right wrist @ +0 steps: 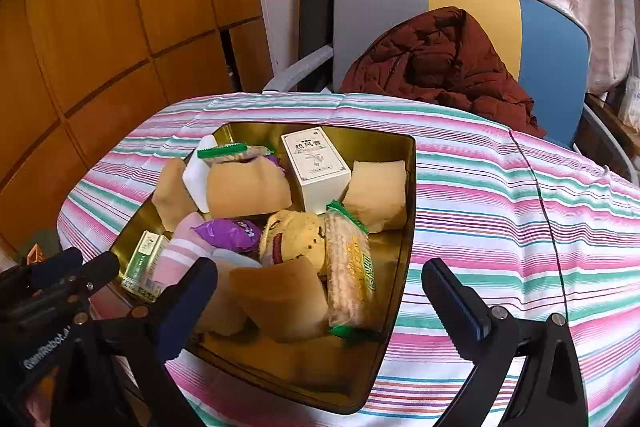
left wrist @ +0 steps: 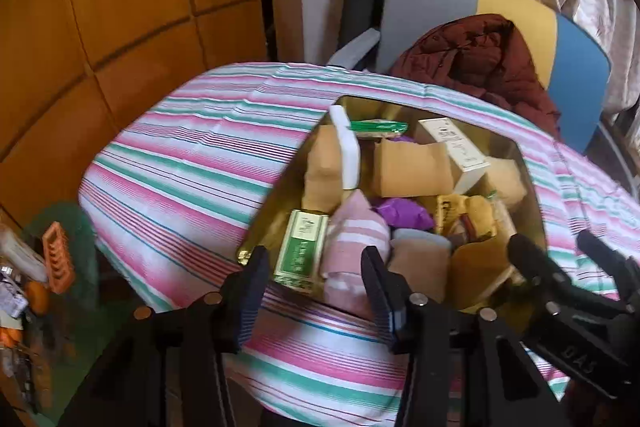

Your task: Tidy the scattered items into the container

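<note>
- Left hand-held gripper [left wrist: 316, 279]: fingers spread, nothing between them. It hangs over the near-left corner of the tin [left wrist: 532, 183].
- Right hand-held gripper [right wrist: 320, 287]: fingers spread wide, empty. It hangs over the near edge of the tin [right wrist: 410, 187], which lies just ahead of and below it.
- The tin sits on the striped cloth [right wrist: 500, 195] over the desk; it is gold and full.
- Inside, seen from the right hand-held gripper: white box [right wrist: 316, 171] upright at the far side; wafer pack [right wrist: 348, 267] ahead and slightly right, its long axis running away from us; purple packet [right wrist: 232, 233] ahead-left; green box [right wrist: 144, 265] at the far left, just beside the left gripper's tip; tan pieces [right wrist: 248, 187] scattered among them.
- Pink striped cloth item [left wrist: 356, 243] lies directly ahead of the left hand-held gripper, between its fingers' line of sight, at the tin's near corner.
- We see no loose items on the cloth around the tin in either view.
- Judgement: the tidying looks done or nearly so. If anything needs settling, the pink item and green box [left wrist: 300, 247] fall to the left hand, which is nearer; the wafer pack falls to the right.
- Risk, as we judge it: the pile rides high at the near-left corner, so a push there could tip something over the rim.
</note>
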Available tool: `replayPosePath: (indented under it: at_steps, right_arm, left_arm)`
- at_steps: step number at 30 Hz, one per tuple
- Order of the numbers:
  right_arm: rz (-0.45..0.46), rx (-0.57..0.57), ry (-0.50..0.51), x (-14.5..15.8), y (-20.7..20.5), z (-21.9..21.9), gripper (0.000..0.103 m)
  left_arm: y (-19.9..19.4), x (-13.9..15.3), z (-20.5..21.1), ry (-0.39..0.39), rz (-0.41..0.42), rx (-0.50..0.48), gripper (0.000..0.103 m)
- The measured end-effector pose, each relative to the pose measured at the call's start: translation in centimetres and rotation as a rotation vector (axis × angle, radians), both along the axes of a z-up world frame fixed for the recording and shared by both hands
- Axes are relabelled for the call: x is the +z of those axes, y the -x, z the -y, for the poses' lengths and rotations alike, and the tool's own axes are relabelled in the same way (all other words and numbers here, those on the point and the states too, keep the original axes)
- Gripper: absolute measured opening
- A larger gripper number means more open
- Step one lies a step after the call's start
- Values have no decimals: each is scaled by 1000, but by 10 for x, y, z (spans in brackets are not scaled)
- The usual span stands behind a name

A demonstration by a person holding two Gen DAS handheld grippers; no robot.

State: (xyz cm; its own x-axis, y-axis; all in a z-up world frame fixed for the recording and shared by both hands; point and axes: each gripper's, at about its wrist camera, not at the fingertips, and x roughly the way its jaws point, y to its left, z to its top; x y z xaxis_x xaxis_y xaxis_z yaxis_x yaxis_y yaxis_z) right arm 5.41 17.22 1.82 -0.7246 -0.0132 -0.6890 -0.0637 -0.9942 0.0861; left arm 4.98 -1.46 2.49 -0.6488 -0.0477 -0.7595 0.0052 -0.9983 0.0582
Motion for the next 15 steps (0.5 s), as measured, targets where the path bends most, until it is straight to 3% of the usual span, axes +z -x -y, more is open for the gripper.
replayPosePath:
  at_steps: [9,15]
  right_arm:
    - [-5,5,11,0,-1,5,103]
    - [-6,6,14,0,0,6,103]
  left_arm:
    - [-3,4,-1,34,-13,15,43]
    - [-5,8,1,-12,-9,5,43]
